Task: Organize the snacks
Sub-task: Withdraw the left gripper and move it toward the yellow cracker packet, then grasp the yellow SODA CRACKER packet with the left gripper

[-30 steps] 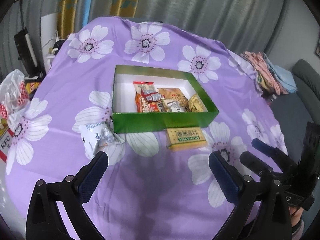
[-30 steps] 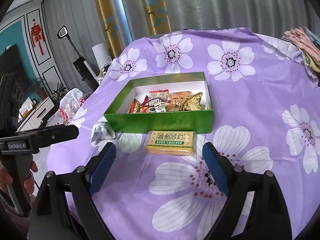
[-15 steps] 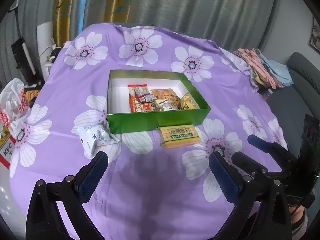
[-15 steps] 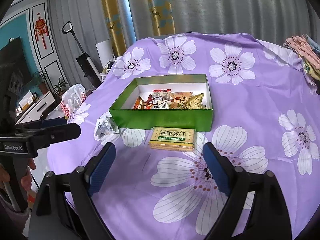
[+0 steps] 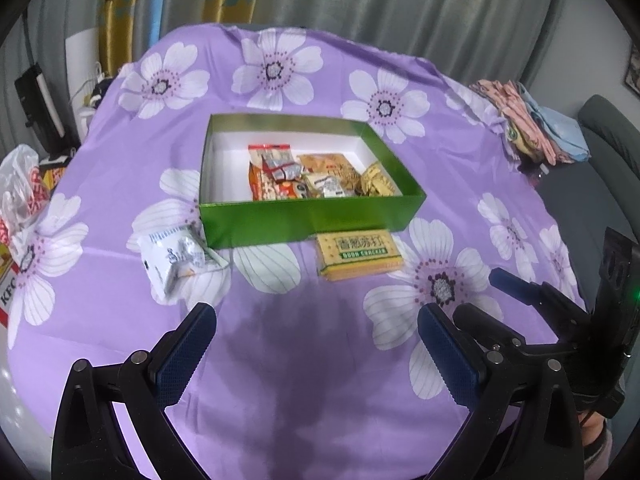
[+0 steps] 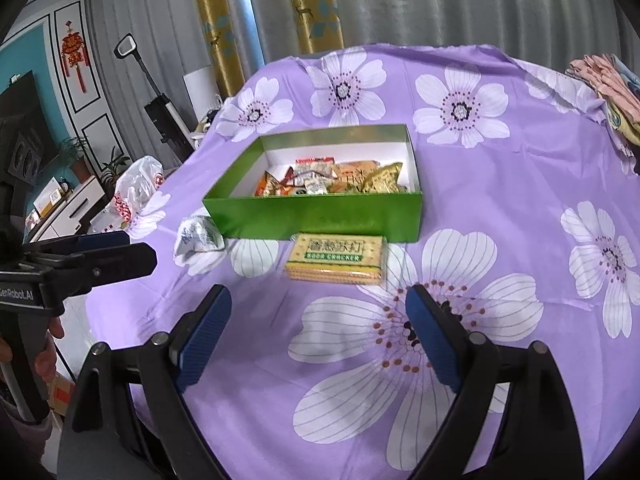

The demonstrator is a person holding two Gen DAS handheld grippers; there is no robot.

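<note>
A green box (image 5: 304, 220) (image 6: 316, 216) sits mid-table with several snack packets (image 5: 304, 176) (image 6: 340, 178) inside. A yellow soda cracker pack (image 5: 358, 254) (image 6: 336, 258) lies flat just in front of the box. A crumpled white packet (image 5: 176, 258) (image 6: 198, 238) lies at the box's front left corner. My left gripper (image 5: 316, 338) hovers open near the table's front edge, nothing between its fingers. My right gripper (image 6: 318, 320) is open too, short of the cracker pack, and shows from the side in the left wrist view (image 5: 500, 296).
The table carries a purple cloth with white flowers (image 5: 280, 360) (image 6: 500, 200). Folded clothes (image 5: 532, 124) (image 6: 608, 84) lie at its far right edge. A plastic bag (image 5: 20, 188) (image 6: 136, 188) stands off the left side. Curtains hang behind, and a hand (image 6: 44, 344) holds the left gripper's handle.
Both views have eased back slightly from the table, so the box and packs look a little farther off. Both grippers stay open and nothing on the table has moved.
</note>
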